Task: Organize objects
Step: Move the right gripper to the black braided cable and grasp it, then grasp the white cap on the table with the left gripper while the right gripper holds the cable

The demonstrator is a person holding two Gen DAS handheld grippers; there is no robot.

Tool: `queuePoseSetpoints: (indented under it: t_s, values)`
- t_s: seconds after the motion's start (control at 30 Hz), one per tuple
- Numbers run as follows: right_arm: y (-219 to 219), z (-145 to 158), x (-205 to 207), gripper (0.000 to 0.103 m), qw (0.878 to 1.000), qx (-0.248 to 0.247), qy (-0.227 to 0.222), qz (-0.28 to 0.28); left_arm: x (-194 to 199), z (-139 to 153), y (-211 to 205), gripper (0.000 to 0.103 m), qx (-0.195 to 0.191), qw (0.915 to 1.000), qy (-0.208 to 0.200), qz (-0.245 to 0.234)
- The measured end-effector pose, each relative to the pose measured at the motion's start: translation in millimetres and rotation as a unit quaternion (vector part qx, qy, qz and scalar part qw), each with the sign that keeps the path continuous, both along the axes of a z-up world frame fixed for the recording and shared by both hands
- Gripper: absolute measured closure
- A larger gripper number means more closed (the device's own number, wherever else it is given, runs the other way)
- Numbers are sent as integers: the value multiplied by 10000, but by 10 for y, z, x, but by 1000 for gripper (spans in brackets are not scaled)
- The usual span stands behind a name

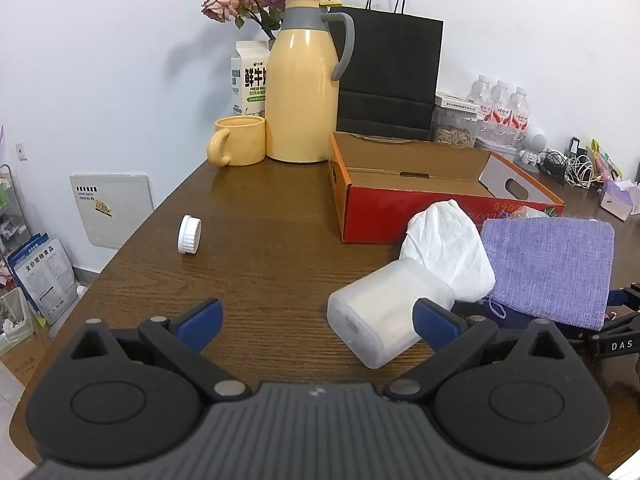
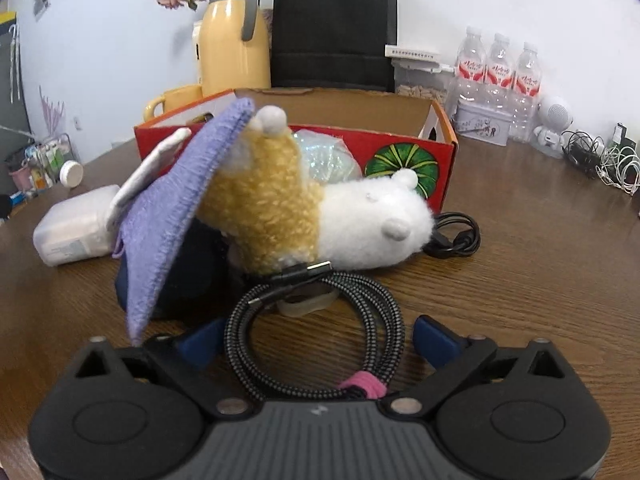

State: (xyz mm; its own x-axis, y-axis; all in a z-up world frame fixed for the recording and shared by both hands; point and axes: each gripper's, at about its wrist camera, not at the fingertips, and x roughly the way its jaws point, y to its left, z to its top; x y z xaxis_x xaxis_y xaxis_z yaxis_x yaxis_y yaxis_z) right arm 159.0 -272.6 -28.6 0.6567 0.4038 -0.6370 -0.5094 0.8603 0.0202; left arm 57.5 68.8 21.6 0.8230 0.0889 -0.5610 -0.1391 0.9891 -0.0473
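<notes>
The right gripper (image 2: 316, 340) stood spread around the braided cable coil (image 2: 320, 332), pads clear; it should clench centred; the left gripper (image 1: 318, 320) gaped empty.

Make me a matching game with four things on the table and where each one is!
Things:
1. white cap
2. yellow mug
3. braided cable
4. tissue

Places:
A. coiled on the table between the right gripper's fingers
B. stuffed in the mouth of the tipped-over plastic jar
C. lying alone on bare wood, left of the red box
D. standing beside the yellow thermos jug

Pairs: 1-C, 2-D, 3-A, 4-B
</notes>
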Motion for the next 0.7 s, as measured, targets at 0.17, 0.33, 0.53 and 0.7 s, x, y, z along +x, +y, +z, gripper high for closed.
queuePoseSetpoints:
  t_s: [0.17,0.33,0.53,0.7]
  values:
    - [15,22,-82,15,9999,-94,-93,-73,-10,-14,2,0,-38,10000,1,3]
    - [-28,100,-247,16,9992,-64,-334,-189,-16,-23,21,0,-55,10000,13,33]
    - [-145,337,-470,16,9963,75,-797,-308,-41,-30,36,0,-83,9999,0,79]
    - [-230,500,-557,16,9937,135,-1049,-382,-43,-39,48,0,-84,9999,3,102]
